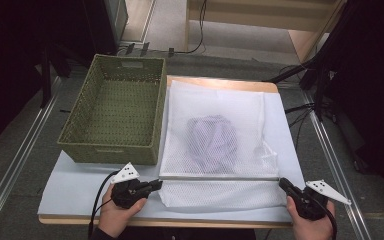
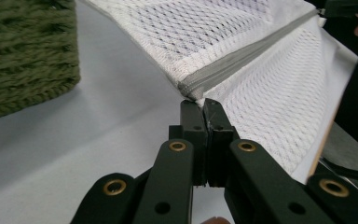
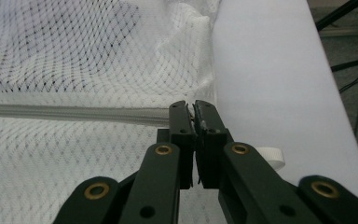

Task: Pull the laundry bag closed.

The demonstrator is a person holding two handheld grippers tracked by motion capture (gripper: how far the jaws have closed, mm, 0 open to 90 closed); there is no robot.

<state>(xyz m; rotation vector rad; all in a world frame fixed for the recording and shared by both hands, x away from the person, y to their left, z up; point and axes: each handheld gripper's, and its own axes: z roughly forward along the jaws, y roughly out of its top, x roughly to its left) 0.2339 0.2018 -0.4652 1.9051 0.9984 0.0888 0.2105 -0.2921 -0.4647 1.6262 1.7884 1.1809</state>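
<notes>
Both grippers clamped on one mesh laundry bag at the tabletop's near edge.

The left gripper [image 1: 156,184] has its fingers [image 2: 193,122] closed on the near-left end of the zipper [image 1: 220,177]; the right gripper [image 1: 283,183] is closed on the near-right end. One mesh bag [image 1: 215,102] lies flat, holding one purple garment [image 1: 211,137]. One green basket [image 1: 111,147] stands just left. A bare tabletop [image 1: 75,192] strip remains along the near and right edges.
</notes>
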